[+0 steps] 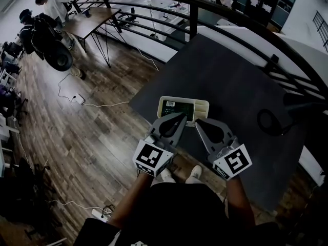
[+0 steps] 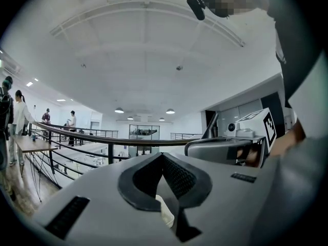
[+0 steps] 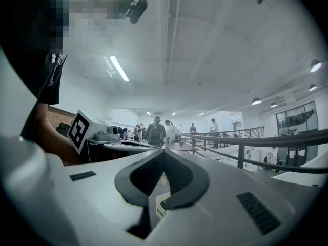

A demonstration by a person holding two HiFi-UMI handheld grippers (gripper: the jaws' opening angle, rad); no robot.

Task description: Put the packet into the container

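Note:
A cream container [image 1: 203,106] sits on the dark table [image 1: 225,76], close to its front edge. A dark packet [image 1: 177,108] with a white label lies flat inside it. My left gripper [image 1: 182,116] is shut and empty, with its tip over the container's near rim. Beside it my right gripper [image 1: 197,121] is also shut and empty, just short of the rim. In the left gripper view the left gripper [image 2: 163,156] has its jaws closed, and a sliver of the container [image 2: 165,212] shows below. The right gripper view shows the right gripper [image 3: 163,153] closed above the container's corner [image 3: 161,207].
A black coiled cable [image 1: 270,122] lies on the table to the right. A dark curved railing [image 1: 195,4] runs behind the table, with a lower floor of desks and people beyond. The table's front edge is right under my grippers, and the wooden floor [image 1: 87,137] lies to the left.

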